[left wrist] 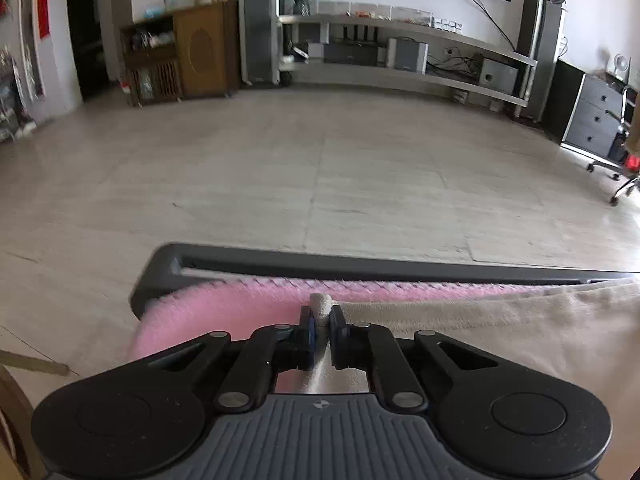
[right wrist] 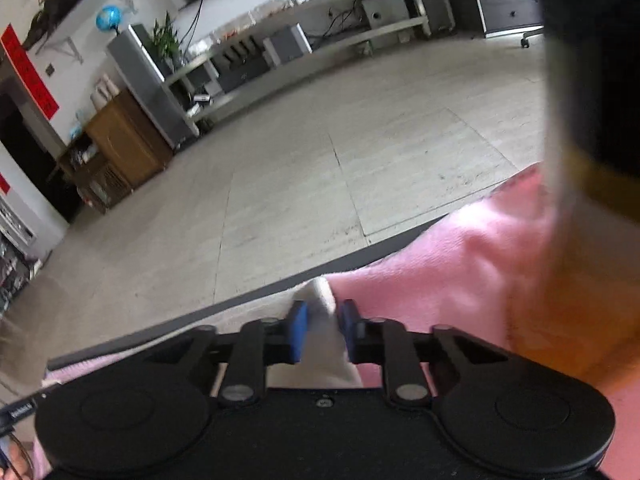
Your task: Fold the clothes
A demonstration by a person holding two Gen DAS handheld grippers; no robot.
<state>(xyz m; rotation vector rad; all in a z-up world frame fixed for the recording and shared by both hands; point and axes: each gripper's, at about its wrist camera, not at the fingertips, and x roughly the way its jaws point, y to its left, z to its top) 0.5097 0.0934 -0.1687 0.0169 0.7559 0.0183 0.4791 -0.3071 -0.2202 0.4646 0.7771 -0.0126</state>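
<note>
A beige garment (left wrist: 500,328) lies over a pink fleece cloth (left wrist: 224,312) on a dark table (left wrist: 360,266). My left gripper (left wrist: 321,322) is shut on a bunched corner of the beige garment near the table's far edge. In the right wrist view my right gripper (right wrist: 323,326) is shut on a fold of the beige garment (right wrist: 320,308), with the pink cloth (right wrist: 460,264) spread to its right. A blurred dark and yellowish shape (right wrist: 592,160) covers the right side of that view.
Beyond the table's far edge (right wrist: 240,300) is tiled floor (left wrist: 320,168). A long media shelf (left wrist: 400,52), a wooden cabinet (left wrist: 200,52) and a drawer unit (left wrist: 592,120) stand along the far wall.
</note>
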